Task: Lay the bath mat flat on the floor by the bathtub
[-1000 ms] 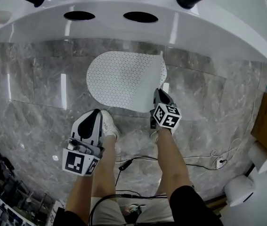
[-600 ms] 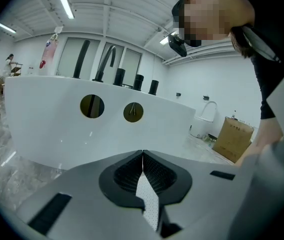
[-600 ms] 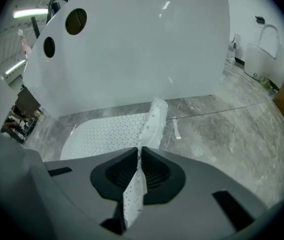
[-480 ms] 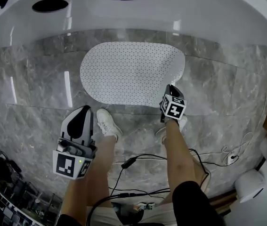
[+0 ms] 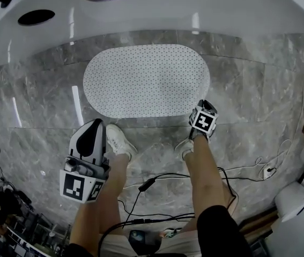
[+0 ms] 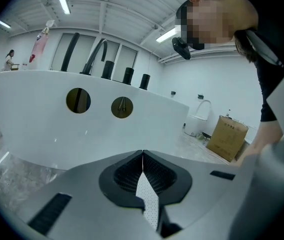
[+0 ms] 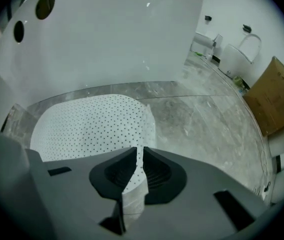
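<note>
The white dotted oval bath mat (image 5: 146,80) lies spread on the grey marble floor just in front of the white bathtub (image 5: 194,9). My right gripper (image 5: 200,111) is low at the mat's near right edge. In the right gripper view it (image 7: 139,151) is shut on a strip of the mat (image 7: 91,129), which runs back between the jaws. My left gripper (image 5: 94,125) hangs raised to the near left, apart from the mat. Its jaw tips (image 6: 142,154) meet with nothing held, facing the tub wall (image 6: 81,134).
The person's legs and white shoes (image 5: 120,141) stand just near of the mat. Black and white cables (image 5: 152,183) trail on the floor behind them. A cardboard box (image 7: 277,94) and a toilet (image 7: 239,51) stand to the right, and clutter (image 5: 1,197) lies at the left.
The mat's right end, folded over a second ago, has been drawn out to the right by my right gripper and now lies spread. The left gripper has hardly moved.
</note>
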